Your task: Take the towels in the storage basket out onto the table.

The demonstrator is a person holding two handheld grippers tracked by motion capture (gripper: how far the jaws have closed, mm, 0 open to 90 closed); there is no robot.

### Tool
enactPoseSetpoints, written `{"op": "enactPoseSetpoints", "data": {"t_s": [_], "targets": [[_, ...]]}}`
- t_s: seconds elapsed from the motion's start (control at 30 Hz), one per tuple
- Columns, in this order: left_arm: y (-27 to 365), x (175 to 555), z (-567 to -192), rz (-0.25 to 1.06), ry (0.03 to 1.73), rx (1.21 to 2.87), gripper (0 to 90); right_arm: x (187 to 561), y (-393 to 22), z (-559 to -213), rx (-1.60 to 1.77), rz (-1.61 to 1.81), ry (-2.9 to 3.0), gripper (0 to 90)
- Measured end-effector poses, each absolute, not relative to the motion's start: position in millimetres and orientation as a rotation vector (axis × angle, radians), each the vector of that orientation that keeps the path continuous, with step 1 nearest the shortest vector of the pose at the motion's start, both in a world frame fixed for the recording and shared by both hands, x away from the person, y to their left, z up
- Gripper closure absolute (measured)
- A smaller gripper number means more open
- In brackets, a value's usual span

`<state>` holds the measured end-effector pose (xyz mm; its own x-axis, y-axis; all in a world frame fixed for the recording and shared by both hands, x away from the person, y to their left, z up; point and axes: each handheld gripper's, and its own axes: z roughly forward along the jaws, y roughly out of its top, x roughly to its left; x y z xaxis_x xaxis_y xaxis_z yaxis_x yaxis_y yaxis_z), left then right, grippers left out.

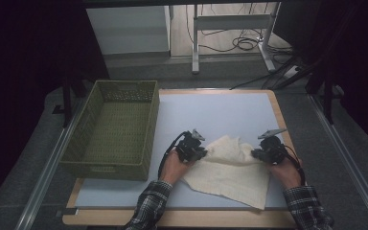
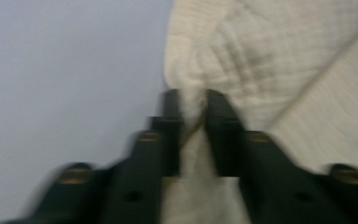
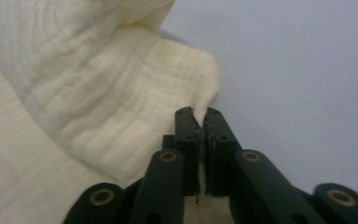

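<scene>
A cream woven cloth [image 1: 232, 167] lies rumpled on the pale blue table top, between my two hands. My left gripper [image 1: 197, 152] pinches the cloth's left edge; in the left gripper view a fold of cloth [image 2: 242, 60] sits squeezed between the jaws of the left gripper [image 2: 195, 95]. At the cloth's right corner my right gripper [image 1: 258, 154] holds on too. The right gripper view has the jaws of the right gripper [image 3: 199, 113] pressed together on a thin edge of cloth [image 3: 98, 93]. The cloth bulges up between the two grips.
An olive green woven basket [image 1: 151, 125] stands at the table's left side, with nothing visible inside it. The table's wooden rim [image 1: 182, 218] runs along the front. Table legs and cables lie on the floor beyond the far edge.
</scene>
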<state>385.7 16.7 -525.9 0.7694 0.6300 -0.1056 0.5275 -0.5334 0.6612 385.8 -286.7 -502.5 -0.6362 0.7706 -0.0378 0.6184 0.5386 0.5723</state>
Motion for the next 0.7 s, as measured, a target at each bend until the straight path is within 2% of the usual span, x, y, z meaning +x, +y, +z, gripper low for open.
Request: {"op": "enactPoseSetpoints", "data": {"t_s": [0.13,0.23,0.27,0.3,0.33,0.37,0.4,0.43,0.47,0.57,0.7], "targets": [[23,382,-503,0.307,0.852,2.201,88.3,387,-281,-487,1.097,0.745,2.47,87.3],[39,376,-470,0.474,0.848,2.088,88.4,392,-279,-456,1.05,0.81,2.363,87.2],[47,369,-456,0.604,0.86,2.021,87.9,392,-279,-448,1.034,0.839,2.321,86.9],[52,365,-449,0.679,0.896,1.984,86.5,392,-280,-434,1.005,0.908,2.249,84.5],[54,366,-446,0.666,0.939,2.005,77.8,393,-280,-427,0.98,0.96,2.208,73.7],[56,372,-447,0.591,0.991,2.055,60.8,395,-281,-424,0.982,0.964,2.188,61.7],[58,375,-452,0.555,1.032,2.085,43.8,399,-282,-423,1.013,0.941,2.204,56.0],[62,372,-457,0.572,1.034,2.083,38.9,402,-283,-425,1.035,0.923,2.227,55.1],[65,369,-462,0.576,1.034,2.078,39.0,401,-285,-429,1.043,0.909,2.232,55.0],[72,364,-474,0.471,1.054,2.07,34.2,393,-294,-443,1.073,0.941,2.254,54.9],[75,354,-488,0.412,1.074,2.1,35.1,376,-302,-461,1.11,0.936,2.316,55.4]]}}
